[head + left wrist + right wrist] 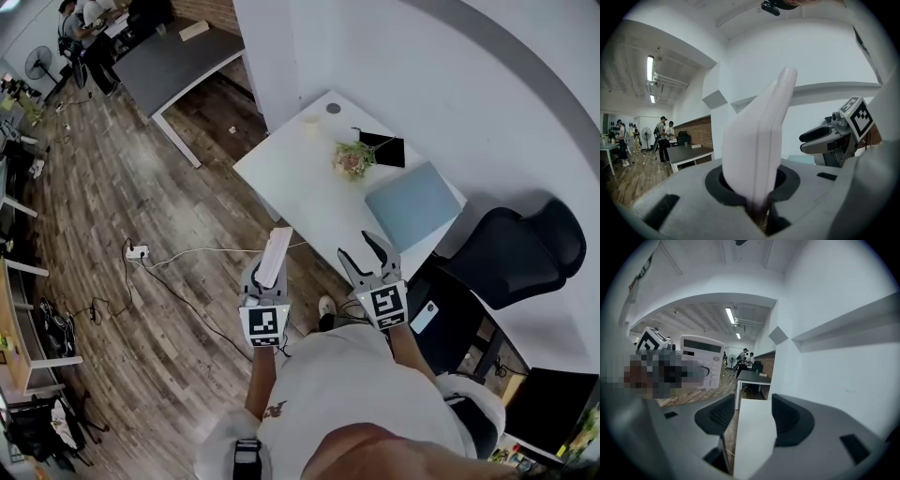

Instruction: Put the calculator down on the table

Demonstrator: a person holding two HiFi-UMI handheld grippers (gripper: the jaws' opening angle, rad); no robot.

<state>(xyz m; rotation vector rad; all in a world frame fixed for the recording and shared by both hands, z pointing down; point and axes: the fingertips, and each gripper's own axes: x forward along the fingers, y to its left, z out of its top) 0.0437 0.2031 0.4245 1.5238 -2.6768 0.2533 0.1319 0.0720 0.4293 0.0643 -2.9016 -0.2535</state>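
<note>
A white tabletop (pixel 291 183) stands ahead, with a black office chair (pixel 516 248) at its right side. Just short of the tabletop's near edge, the left tongs (pixel 265 279) pinch the white calculator (pixel 276 255) by its near end, its keys facing the right tongs (pixel 356 246), which are spread and empty. A small flower bunch (pixel 353 157) lies on the tabletop

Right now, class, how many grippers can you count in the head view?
2. The left gripper is shut on the calculator; the right gripper, just to its right, stands open and empty. None seems hidden.
</note>
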